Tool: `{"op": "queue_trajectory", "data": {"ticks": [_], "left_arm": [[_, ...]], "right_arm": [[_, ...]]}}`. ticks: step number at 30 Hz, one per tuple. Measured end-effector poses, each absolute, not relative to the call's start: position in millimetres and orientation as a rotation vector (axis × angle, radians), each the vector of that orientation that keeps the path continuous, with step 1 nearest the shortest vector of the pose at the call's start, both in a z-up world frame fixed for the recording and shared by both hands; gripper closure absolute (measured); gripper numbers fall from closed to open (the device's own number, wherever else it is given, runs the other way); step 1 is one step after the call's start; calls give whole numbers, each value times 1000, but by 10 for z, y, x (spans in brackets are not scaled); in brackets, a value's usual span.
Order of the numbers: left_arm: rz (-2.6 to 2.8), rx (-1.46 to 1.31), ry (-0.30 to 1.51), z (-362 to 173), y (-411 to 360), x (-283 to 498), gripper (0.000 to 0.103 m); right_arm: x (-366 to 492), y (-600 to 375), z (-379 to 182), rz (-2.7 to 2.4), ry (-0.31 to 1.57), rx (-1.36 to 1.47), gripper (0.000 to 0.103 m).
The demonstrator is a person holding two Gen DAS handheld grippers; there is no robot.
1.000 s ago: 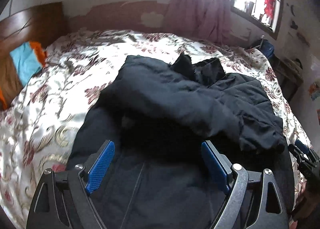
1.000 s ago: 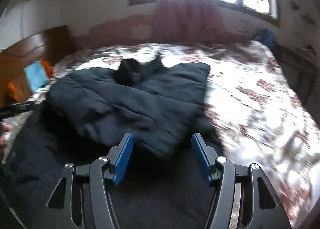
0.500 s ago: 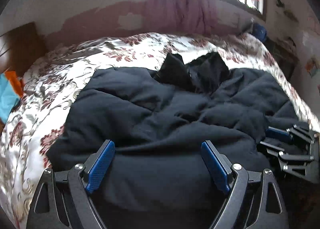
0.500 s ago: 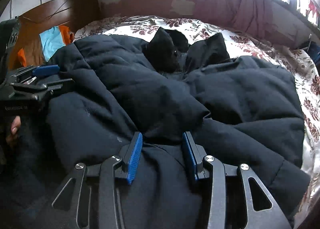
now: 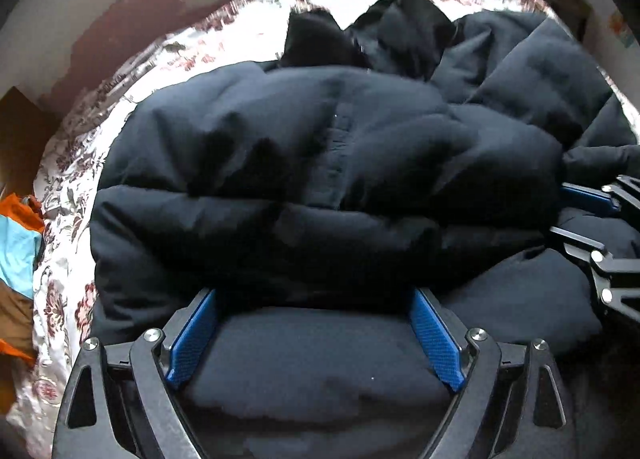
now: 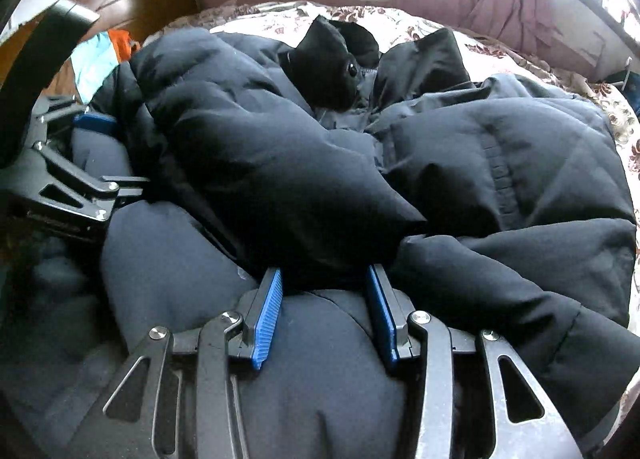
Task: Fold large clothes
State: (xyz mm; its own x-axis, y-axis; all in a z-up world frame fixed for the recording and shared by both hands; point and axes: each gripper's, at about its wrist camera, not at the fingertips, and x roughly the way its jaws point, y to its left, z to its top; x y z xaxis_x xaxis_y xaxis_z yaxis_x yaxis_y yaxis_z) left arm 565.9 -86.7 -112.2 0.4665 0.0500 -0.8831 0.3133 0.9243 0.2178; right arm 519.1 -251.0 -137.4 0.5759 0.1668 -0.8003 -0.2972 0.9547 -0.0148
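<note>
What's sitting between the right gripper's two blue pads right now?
A puffy fold of the dark jacket bulges between the right gripper pads, its tips tucked under a sleeve; the right wrist view shows it.

Black puffy jacket (image 5: pixel 320 163) on a white bedspread (image 5: pixel 80 163) with maroon flowers.

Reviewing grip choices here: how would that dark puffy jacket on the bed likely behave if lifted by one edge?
The jacket looks thickly padded and billowy, so probably light for its bulk. It drapes in soft folds over the floral bedspread, so it would likely sag. Its smooth shell may slip from a narrow pinch.
</note>
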Motion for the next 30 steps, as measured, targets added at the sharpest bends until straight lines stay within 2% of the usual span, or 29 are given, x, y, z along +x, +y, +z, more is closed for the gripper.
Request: {"op": "queue_trajectory", "data": {"ticks": [6, 9, 11, 14, 18, 19, 22, 26, 30], "left_arm": [[-177, 427, 1146, -1235, -967, 5796, 7], [-201, 434, 1130, -1229, -969, 5766, 1], [-210, 417, 1104, -1198, -953, 5717, 0], [-231, 400, 1091, -1125, -928, 5650, 0], [-295, 404, 1165, -958, -911, 5709, 1], [-308, 390, 1181, -878, -891, 5739, 1], [-307, 347, 1168, -615, -829, 5878, 1], [-275, 219, 1110, -307, -736, 6184, 0], [-229, 124, 1070, -225, -731, 6794, 1]], "right_arm": [[5207, -2534, -1434, 284, 919, -125, 64], [5216, -2547, -1417, 293, 922, -113, 64], [5221, -2587, -1397, 309, 928, -88, 63], [5288, -2609, -1289, 356, 986, -78, 56], [5454, -2625, -1066, 424, 1089, -108, 46], [5505, -2658, -982, 443, 1090, -114, 40], [5742, -2797, -737, 448, 1071, -156, 34], [6279, -3021, -532, 369, 1050, -165, 32], [6926, -3186, -438, 246, 1027, -135, 32]]}}
